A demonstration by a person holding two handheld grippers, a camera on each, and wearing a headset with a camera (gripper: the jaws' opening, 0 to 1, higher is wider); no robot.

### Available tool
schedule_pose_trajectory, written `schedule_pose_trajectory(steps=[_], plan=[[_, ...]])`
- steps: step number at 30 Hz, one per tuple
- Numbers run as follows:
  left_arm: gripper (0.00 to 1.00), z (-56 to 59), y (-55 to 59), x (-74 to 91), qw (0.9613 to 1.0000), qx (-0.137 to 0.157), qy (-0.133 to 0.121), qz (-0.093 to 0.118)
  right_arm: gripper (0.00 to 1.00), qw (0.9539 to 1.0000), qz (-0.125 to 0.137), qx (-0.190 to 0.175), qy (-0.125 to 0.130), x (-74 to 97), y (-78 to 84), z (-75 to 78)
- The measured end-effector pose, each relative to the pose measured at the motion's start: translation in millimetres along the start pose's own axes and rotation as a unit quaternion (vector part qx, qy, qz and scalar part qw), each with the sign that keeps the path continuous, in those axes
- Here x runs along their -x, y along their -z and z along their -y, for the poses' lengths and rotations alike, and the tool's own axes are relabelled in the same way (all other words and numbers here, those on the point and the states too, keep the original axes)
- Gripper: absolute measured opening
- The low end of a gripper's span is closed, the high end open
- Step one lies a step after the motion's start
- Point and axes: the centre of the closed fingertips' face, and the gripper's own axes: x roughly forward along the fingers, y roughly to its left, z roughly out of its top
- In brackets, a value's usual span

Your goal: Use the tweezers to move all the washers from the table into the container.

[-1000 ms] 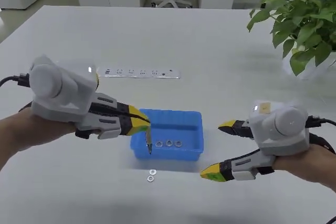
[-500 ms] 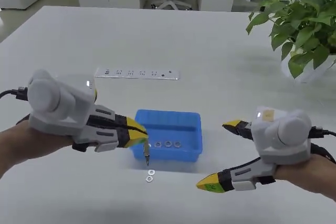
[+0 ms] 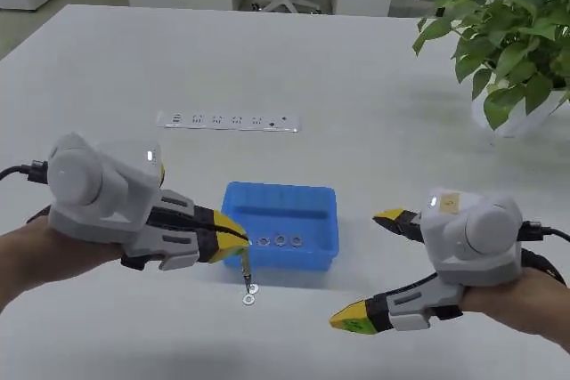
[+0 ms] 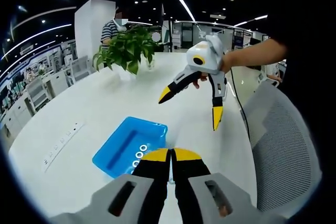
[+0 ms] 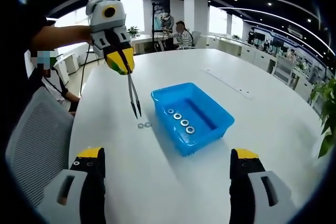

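- Your left gripper [image 3: 237, 239] has its jaws pressed close together on the top of the tweezers [image 3: 246, 269].
- The tweezers hang down from those jaws and point at the counter [image 3: 356, 86].
- Two washers [image 3: 250, 294] lie side by side on the counter, just outside the near wall of the container [image 3: 280, 191].
- The tweezer tips sit right over these two washers. You cannot tell if the tips touch them.
- In the right gripper view, the tweezers [image 5: 133, 95] have a small gap between their tips, and the two washers [image 5: 144, 125] lie just below that gap.
- The blue container [image 5: 220, 111] has a row of washers [image 5: 180, 119] lying flat on its floor.
- Your right gripper [image 3: 358, 266] is to the right of the container, well apart from the washers. Its jaws are spread wide and hold nothing.
- In the left gripper view, the right gripper [image 4: 189, 113] is up off the counter, past the container [image 4: 113, 150].
- A white power strip [image 3: 227, 120] lies farther back on the counter, and a green plant [image 3: 508, 33] stands at the far right.
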Motion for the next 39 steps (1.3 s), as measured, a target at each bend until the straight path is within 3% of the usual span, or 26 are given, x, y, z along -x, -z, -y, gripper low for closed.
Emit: schedule_pose_trajectory(steps=[23,39], plan=[[0.05,6.5,18.8,-14.0,0.9998,-0.004,0.011,-0.016,1.00,0.9999,-0.007,-0.008,-0.002,1.0,11.9,-6.4],[0.05,3.4,19.8,-14.5,0.9999,-0.003,0.011,-0.010,1.00,0.9999,-0.013,-0.007,-0.009,-2.1,16.1,-10.6]])
